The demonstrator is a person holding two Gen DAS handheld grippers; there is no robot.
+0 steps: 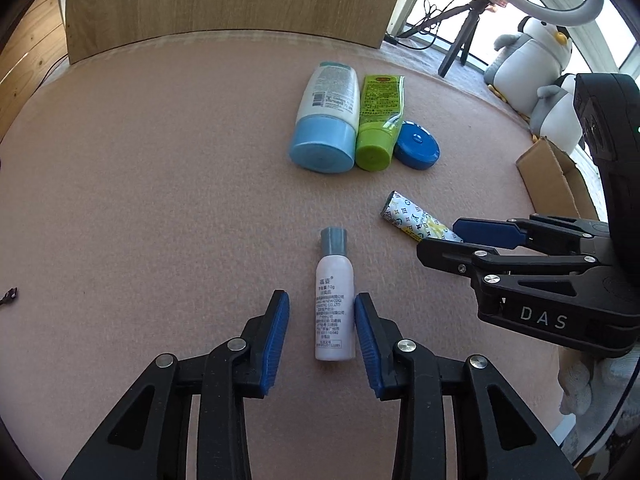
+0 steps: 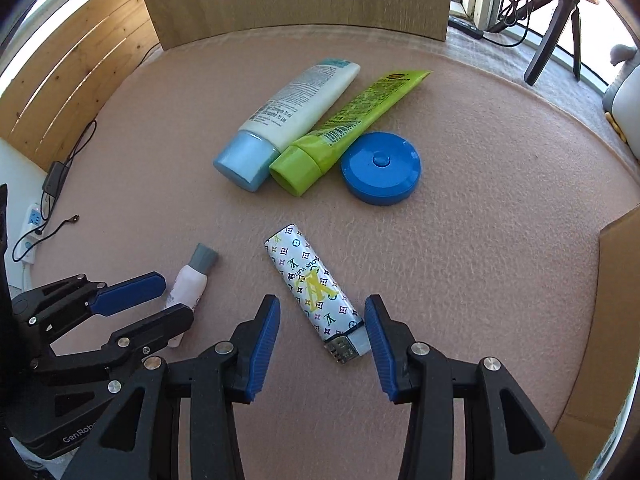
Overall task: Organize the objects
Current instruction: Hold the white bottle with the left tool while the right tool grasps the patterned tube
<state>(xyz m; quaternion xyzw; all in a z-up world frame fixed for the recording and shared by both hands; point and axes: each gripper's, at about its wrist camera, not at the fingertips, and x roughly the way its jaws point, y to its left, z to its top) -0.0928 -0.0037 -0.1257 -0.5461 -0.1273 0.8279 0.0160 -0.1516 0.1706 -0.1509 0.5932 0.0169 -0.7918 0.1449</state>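
Observation:
A small white bottle [image 1: 335, 308] with a grey cap lies on the pink felt mat [image 1: 160, 160], between the jaws of my left gripper [image 1: 320, 300]. The right pad is against its side and the left pad stands clear, so the gripper is open. A patterned lighter [image 2: 312, 284] lies flat between the spread jaws of my right gripper [image 2: 322, 300], which is open too. Further back lie a white tube [image 2: 296, 108] with a light blue cap, a green tube [image 2: 352, 120] and a blue round case [image 2: 380, 168], side by side. The two grippers sit close together.
A cardboard box [image 2: 616, 320] stands at the mat's right edge. A wooden board [image 1: 240, 0] rises behind the mat. Plush penguins [image 1: 528, 64] and a tripod [image 1: 460, 40] are at the far right. Cables and a power strip [image 2: 36, 220] lie off the left edge.

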